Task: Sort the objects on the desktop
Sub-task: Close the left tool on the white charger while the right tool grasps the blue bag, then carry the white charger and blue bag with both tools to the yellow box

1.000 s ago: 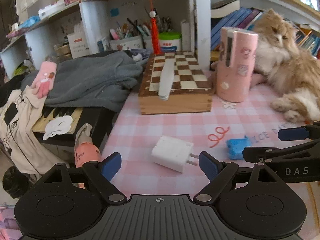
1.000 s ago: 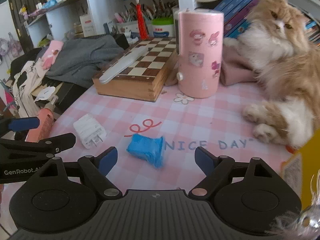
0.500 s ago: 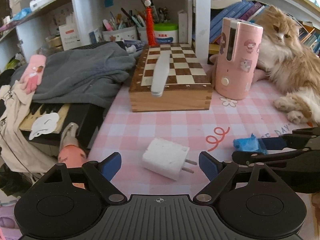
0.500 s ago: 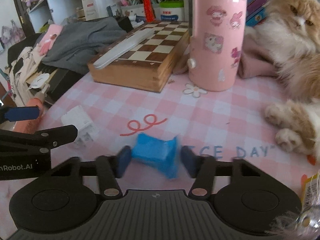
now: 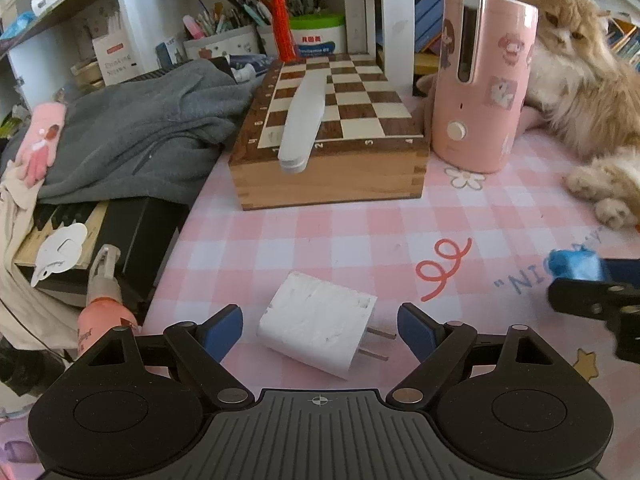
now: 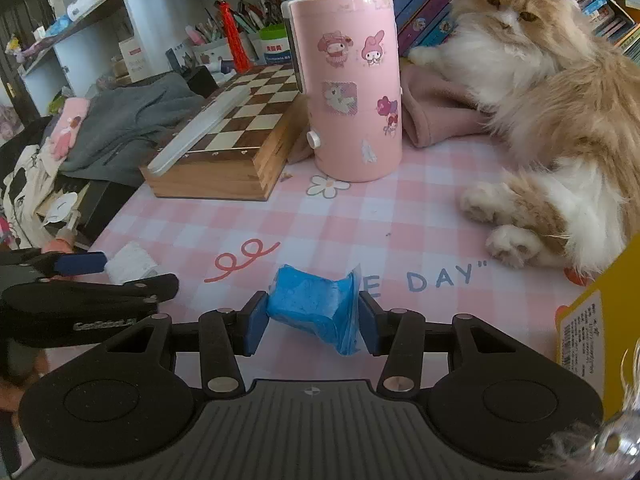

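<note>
Meanwhile, the right gripper clamps a blue packet above the checked mat; the left gripper gapes around a white charger.

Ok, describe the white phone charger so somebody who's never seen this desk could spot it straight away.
Find the wooden chessboard box on the pink checked tablecloth. In front of it, between the open fingers of the left tool, lies the white charger block. It is the only white cube there, with two metal prongs pointing right; the blue packet nearby is pinched in the right tool.
</note>
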Action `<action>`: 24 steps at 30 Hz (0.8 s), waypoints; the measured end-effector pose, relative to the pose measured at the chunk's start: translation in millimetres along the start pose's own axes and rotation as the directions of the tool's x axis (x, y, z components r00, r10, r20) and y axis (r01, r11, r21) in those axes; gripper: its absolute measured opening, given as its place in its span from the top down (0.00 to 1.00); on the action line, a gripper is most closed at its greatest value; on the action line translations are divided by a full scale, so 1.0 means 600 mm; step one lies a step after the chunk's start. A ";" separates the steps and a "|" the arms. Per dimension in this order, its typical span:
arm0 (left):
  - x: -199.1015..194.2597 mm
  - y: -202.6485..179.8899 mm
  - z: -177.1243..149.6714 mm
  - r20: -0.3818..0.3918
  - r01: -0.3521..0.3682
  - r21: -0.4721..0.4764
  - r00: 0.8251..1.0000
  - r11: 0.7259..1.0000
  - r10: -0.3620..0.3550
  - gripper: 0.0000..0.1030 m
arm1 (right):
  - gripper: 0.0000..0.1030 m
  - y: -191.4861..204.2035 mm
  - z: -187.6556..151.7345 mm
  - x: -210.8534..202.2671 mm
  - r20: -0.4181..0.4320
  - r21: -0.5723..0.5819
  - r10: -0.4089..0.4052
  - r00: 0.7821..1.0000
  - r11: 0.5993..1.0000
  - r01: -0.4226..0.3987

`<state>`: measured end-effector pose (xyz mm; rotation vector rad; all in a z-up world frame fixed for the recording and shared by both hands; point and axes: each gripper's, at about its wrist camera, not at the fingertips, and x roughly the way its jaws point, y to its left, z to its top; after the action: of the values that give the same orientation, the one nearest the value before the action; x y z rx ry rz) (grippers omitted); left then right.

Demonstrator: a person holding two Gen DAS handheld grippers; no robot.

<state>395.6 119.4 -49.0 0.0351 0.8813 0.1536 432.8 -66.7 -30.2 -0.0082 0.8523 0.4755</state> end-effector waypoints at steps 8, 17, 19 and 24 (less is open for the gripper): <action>-0.004 0.006 -0.009 -0.012 0.076 -0.023 0.997 0.997 -0.076 0.31 | 0.57 0.002 -0.010 -0.020 0.012 -0.005 -0.003 1.000 1.000 0.003; -0.068 0.007 -0.018 0.059 0.153 -0.086 0.987 0.984 -0.148 0.31 | 0.58 0.010 -0.029 -0.047 0.022 -0.018 -0.019 1.000 1.000 0.020; -0.088 0.010 -0.021 0.078 0.170 -0.103 0.984 0.980 -0.162 0.31 | 0.58 0.012 -0.033 -0.056 0.028 -0.019 -0.023 0.999 1.000 0.023; -0.132 0.016 -0.035 0.102 0.200 -0.106 0.977 0.974 -0.189 0.31 | 0.58 0.020 -0.043 -0.084 0.053 -0.029 -0.032 0.998 0.999 0.033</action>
<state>328.7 116.5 -0.9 -0.1514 0.7787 0.0191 381.1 -81.3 -8.8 -0.0364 0.7922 0.4560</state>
